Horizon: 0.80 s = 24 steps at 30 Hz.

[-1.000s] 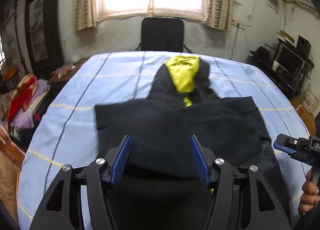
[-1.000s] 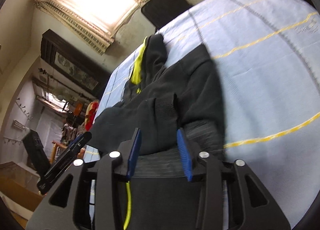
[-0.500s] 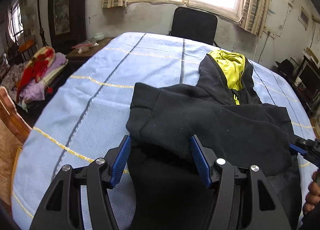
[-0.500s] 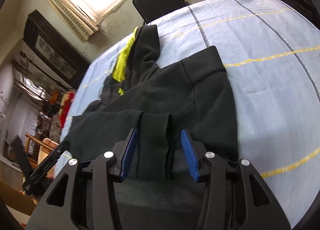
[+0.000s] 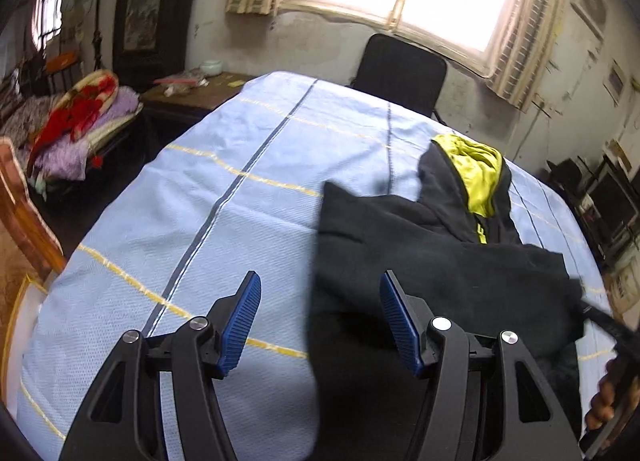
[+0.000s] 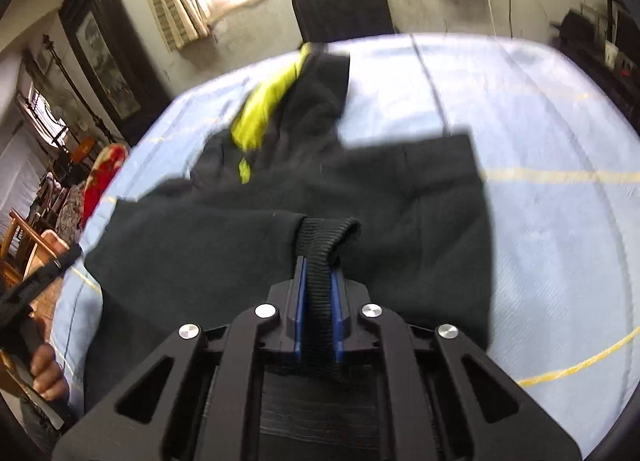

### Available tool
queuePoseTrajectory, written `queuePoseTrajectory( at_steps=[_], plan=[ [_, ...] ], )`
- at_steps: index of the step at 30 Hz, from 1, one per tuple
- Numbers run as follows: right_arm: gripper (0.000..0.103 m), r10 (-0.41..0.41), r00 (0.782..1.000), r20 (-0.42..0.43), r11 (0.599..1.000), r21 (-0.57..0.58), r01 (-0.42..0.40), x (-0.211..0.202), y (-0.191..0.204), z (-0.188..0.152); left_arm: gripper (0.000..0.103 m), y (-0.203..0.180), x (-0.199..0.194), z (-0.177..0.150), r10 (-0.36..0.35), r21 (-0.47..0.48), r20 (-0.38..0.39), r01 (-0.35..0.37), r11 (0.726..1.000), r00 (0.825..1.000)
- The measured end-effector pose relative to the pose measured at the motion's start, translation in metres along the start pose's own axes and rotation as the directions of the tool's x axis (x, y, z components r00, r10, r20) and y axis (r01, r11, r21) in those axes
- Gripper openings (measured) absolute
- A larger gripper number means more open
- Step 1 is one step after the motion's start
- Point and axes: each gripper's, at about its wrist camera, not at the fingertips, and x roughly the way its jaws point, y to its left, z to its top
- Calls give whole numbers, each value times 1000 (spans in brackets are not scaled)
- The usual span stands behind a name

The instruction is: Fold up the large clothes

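Observation:
A black hooded jacket [image 5: 440, 261] with a yellow-green hood lining [image 5: 476, 173] lies on a light blue cloth-covered table [image 5: 224, 221], sleeves folded across its body. It also shows in the right wrist view [image 6: 280, 221]. My left gripper [image 5: 320, 313] is open and empty, over the jacket's left edge near the table front. My right gripper [image 6: 319, 293] is shut on the jacket's ribbed black cuff [image 6: 326, 241], held just above the jacket's lower part.
A black chair [image 5: 400, 73] stands behind the table under the window. A wooden chair [image 5: 24, 213] and a pile of red and purple blankets [image 5: 76, 121] are at the left. Shelves with electronics [image 5: 608, 197] are at the right.
My right gripper has shut on the ribbed cuff; it was open before. My left gripper has shifted left, off the jacket's middle to its left edge, still open.

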Motion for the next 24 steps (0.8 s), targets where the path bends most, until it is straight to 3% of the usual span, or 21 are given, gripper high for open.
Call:
queuePoseTrajectory(
  at_steps=[3, 8, 11, 13, 15, 17, 18, 24],
  plan=[
    [9, -68, 995, 72, 998, -13, 69, -20, -10, 23, 62, 2, 4, 1, 12, -12, -7, -12, 1000, 1000],
    [9, -157, 987, 15, 987, 19, 157, 8, -44, 26, 62, -22, 38, -14, 146, 119, -88, -135, 984, 985],
    [9, -143, 988, -55, 983, 108, 148, 34, -74, 12, 74, -25, 52, -20, 237, 163, -95, -219, 962, 967],
    [10, -103, 993, -58, 981, 160, 111, 37, -83, 9, 74, -21, 53, -18, 254, 158, -99, -237, 959, 962],
    [9, -87, 994, -61, 978, 187, 96, 36, -86, 10, 72, -16, 55, -19, 332, 166, -74, -317, 934, 940],
    [10, -88, 994, -65, 980, 175, 98, 33, -85, 13, 65, -10, 53, -18, 300, 139, -97, -286, 948, 949],
    [10, -85, 994, -65, 982, 165, 95, 29, -83, 14, 53, -9, 50, -17, 278, 129, -105, -264, 956, 955],
    [20, -100, 994, 38, 988, 125, 95, -11, -62, 23, 52, -46, 15, 3, 159, 164, -11, -155, 974, 987]
  ],
)
